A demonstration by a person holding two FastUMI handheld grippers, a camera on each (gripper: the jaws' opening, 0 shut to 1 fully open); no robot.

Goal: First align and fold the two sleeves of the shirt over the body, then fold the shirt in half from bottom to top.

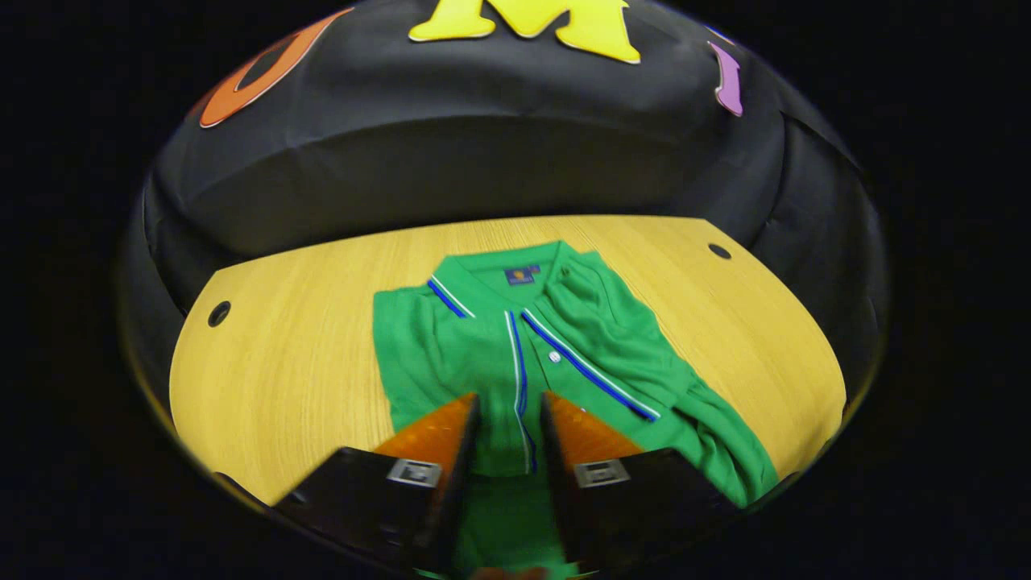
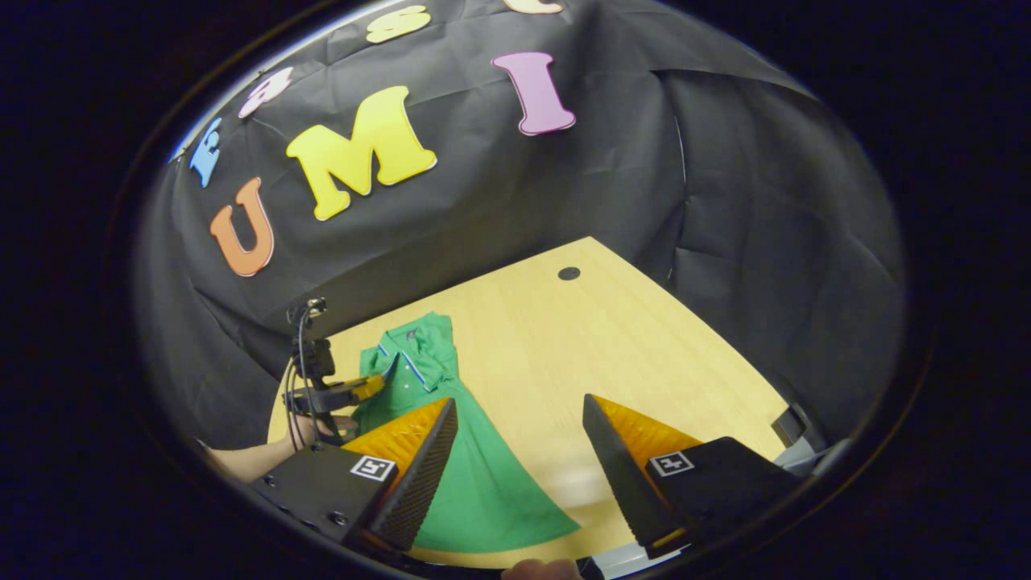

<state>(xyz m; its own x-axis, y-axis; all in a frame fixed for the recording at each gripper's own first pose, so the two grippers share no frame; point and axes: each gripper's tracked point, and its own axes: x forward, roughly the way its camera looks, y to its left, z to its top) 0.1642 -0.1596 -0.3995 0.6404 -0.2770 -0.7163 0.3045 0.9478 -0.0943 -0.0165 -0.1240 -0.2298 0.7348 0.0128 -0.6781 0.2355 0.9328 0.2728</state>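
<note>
One green shirt (image 1: 499, 346), ahead of left gripper's fingers. One wooden table (image 1: 282, 362). Two round holes in tabletop (image 1: 219, 313), far corners beyond fingers. Two grippers: left gripper (image 1: 509, 419), right gripper (image 2: 519, 435).

Layout around the shirt on the counter

Shirt (image 1: 483, 354) lies flat on the counter (image 1: 282, 362), collar (image 1: 499, 278) at the shirt's far end, toward the booth wall; hem end nearest the left gripper (image 1: 510, 419). One sleeve (image 1: 620, 338) folded over the shirt's body, right of the placket in the left gripper view. Left gripper's fingers (image 1: 439, 439) sit over the shirt's lower middle, placket between them. Right gripper (image 2: 519, 451) stands off the shirt's side, above bare counter just beside the hem corner (image 2: 515, 515). In the right gripper view the other gripper (image 2: 354, 393) and a hand (image 2: 314, 427) are at the shirt's left edge. Counter holes (image 1: 219, 313) (image 1: 719, 251) flank the shirt, well apart from it.
</note>
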